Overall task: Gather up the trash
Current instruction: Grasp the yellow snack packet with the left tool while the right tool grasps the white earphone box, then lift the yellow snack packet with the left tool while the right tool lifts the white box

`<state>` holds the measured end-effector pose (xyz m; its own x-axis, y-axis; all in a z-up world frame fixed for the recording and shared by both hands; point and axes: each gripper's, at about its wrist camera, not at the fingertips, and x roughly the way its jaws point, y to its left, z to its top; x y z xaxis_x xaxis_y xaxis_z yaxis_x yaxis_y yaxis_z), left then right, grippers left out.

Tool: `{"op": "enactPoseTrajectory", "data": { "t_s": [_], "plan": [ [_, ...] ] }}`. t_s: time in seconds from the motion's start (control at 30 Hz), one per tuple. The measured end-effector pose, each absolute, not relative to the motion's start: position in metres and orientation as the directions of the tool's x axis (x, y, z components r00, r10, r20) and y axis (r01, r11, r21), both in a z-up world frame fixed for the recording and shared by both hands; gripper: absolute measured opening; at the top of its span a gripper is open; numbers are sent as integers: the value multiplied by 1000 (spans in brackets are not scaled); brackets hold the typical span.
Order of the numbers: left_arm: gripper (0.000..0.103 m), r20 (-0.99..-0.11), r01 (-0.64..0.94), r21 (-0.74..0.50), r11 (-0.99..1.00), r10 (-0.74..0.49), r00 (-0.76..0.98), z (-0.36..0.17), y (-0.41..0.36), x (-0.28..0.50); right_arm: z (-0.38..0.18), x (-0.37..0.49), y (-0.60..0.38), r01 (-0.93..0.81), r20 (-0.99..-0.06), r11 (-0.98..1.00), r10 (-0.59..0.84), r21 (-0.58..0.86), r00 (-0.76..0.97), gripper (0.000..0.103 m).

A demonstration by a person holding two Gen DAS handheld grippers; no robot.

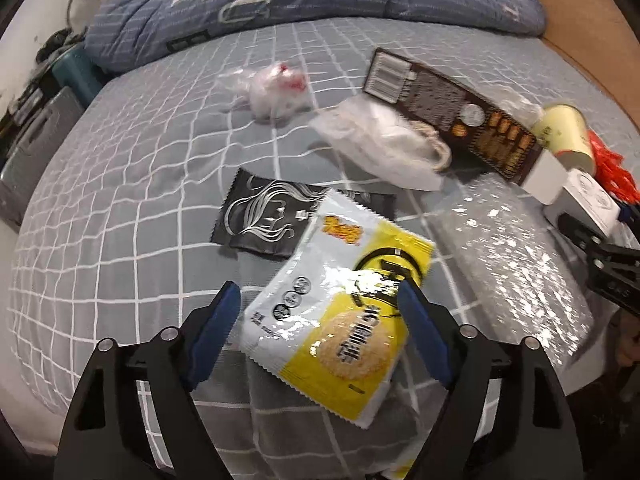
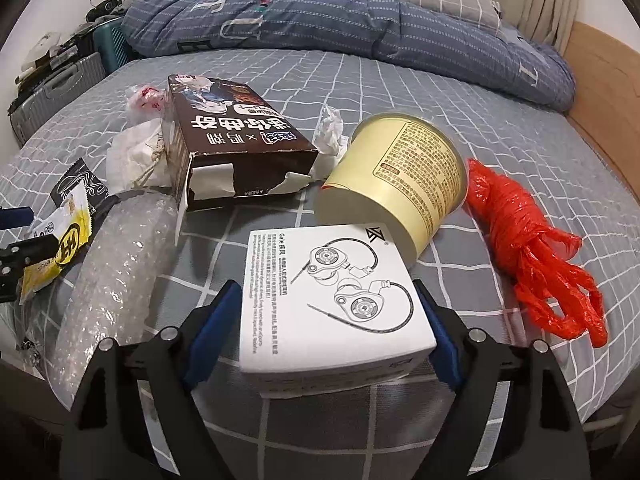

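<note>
Trash lies scattered on a grey checked bed [image 1: 120, 200]. In the left wrist view my left gripper [image 1: 320, 292] is open, its blue fingers either side of a yellow and white snack packet [image 1: 340, 312]. A black sachet [image 1: 260, 216] lies just beyond it. In the right wrist view my right gripper [image 2: 328, 292] is open around a white earphone box [image 2: 332, 296]; whether its pads touch the box I cannot tell. A yellow paper cup [image 2: 400, 180] lies on its side behind the box.
A brown snack carton [image 2: 232, 136], bubble wrap [image 2: 116, 272], a red plastic bag [image 2: 528, 248], crumpled tissue [image 2: 330, 136], a white cloth pouch [image 1: 388, 144] and a clear plastic bag [image 1: 276, 92] lie around. A blue quilt [image 1: 300, 4] covers the bed's far end. A suitcase [image 2: 56, 84] stands left.
</note>
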<state>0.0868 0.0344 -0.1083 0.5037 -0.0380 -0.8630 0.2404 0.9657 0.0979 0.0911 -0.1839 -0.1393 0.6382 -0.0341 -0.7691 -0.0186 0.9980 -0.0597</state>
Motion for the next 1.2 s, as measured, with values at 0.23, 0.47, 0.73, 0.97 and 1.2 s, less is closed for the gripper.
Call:
{"op": "enactPoseTrajectory", "data": {
  "t_s": [0.23, 0.47, 0.73, 0.97, 1.2],
  "plan": [
    [88, -885, 302, 99, 948, -55, 461, -122, 25, 87, -145, 92, -186, -10, -777, 998, -42, -63, 628, 72],
    [71, -903, 298, 60, 953, -75, 423, -132, 29, 91, -146, 94, -188, -11, -781, 998, -36, -55, 624, 71],
    [80, -901, 312, 76, 947, -69, 428, -106, 32, 80, -143, 94, -186, -12, -789, 998, -37, -56, 613, 71],
    [87, -916, 341, 64, 938, -80, 393, -113, 38, 87, -143, 93, -185, -14, -794, 998, -39, -60, 606, 71],
    [75, -930, 387, 59, 920, -90, 356, -132, 30, 94, -142, 92, -184, -22, -803, 997, -41, -67, 594, 70]
  ]
}}
